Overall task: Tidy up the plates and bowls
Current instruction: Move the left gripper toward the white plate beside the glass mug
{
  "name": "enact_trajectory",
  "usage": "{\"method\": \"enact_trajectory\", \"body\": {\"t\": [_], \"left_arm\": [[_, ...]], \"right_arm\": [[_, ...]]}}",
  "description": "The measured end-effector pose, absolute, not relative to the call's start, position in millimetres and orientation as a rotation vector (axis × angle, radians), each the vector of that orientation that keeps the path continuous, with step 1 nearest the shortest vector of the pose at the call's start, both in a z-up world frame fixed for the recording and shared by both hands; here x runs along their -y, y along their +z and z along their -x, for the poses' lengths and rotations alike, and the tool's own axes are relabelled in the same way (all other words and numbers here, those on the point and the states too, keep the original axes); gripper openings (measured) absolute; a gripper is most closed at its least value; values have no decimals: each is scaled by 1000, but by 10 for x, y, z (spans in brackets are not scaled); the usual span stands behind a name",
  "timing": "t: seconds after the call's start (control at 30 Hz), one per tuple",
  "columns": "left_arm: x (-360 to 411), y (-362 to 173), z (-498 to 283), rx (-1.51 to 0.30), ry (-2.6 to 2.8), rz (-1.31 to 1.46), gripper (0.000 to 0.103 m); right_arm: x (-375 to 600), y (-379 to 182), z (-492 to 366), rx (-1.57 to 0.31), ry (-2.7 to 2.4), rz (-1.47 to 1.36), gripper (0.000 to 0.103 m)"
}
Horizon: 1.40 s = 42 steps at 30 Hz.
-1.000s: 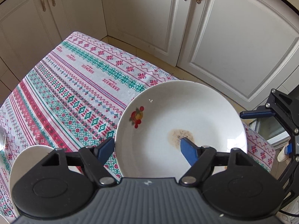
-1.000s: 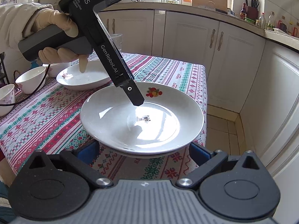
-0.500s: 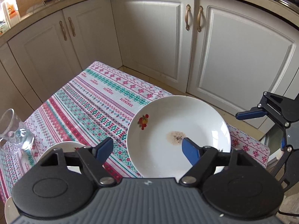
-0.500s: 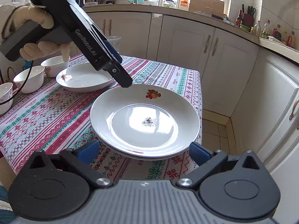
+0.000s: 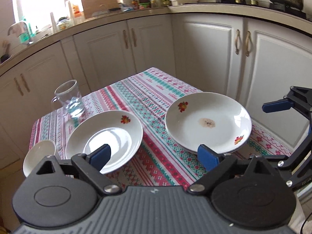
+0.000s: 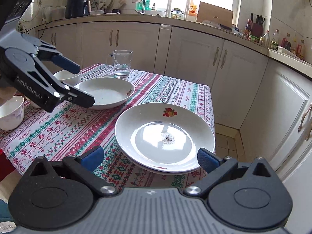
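Two white flower-print plates are stacked at the table's near right corner; the top plate (image 5: pixel 206 122) (image 6: pixel 165 136) has a brown stain in its middle. A third plate (image 5: pixel 105 136) (image 6: pixel 106 93) lies alone further left. My left gripper (image 5: pixel 154 156) (image 6: pixel 81 83) hovers above the cloth between the stack and the single plate; its jaws are opening with nothing between them. My right gripper (image 6: pixel 150 157) (image 5: pixel 276 105) is open just in front of the stack, its pads clear of the rim. White bowls (image 6: pixel 10 113) (image 6: pixel 68 77) (image 5: pixel 38 156) stand at the left.
A glass mug (image 5: pixel 68 99) (image 6: pixel 120 63) with a little water stands at the far side of the patterned tablecloth (image 5: pixel 152 101). White cabinets (image 5: pixel 210 54) close in on the table's far and right sides. The stack overhangs the table's edge (image 6: pixel 211 117) over the tiled floor.
My left gripper has drawn back from the stained plate and swung left and upward, its jaws spreading wider. The right gripper has backed off a little and risen.
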State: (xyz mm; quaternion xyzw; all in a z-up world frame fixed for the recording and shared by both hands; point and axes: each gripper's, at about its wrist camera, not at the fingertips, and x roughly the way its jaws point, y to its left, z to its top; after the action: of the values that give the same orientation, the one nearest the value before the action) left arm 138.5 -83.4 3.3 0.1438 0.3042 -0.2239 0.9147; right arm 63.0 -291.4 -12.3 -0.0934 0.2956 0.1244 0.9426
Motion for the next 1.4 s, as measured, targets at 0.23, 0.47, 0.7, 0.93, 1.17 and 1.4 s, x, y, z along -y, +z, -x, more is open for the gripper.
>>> {"method": "enact_trajectory", "body": {"t": [0.23,0.47,0.7,0.93,1.17,1.4], "left_arm": [[662,-217,-1277,-631,-277,-213,97],[626,-376,-1361,-635,-140,-150,97],[650,-580,-1563,-654,-104,-115,97],[612,-777,-1860,-690,-85,-53,97],[595,-884,-2045,-699,-111,-12,97],[626,-934,-2134,-700,-114,-20,102]], "right_arm": [[2778,-66,-580,-595,279,220,103],[2673,-17,-633,-607,322,255,103],[2676,65,-911,-632,372,288,103],[2716,151,-1420,-680,465,263,103],[2678,144,-2003,-733,530,234,103],[2560,115,-2488,-723,554,288,103]]}}
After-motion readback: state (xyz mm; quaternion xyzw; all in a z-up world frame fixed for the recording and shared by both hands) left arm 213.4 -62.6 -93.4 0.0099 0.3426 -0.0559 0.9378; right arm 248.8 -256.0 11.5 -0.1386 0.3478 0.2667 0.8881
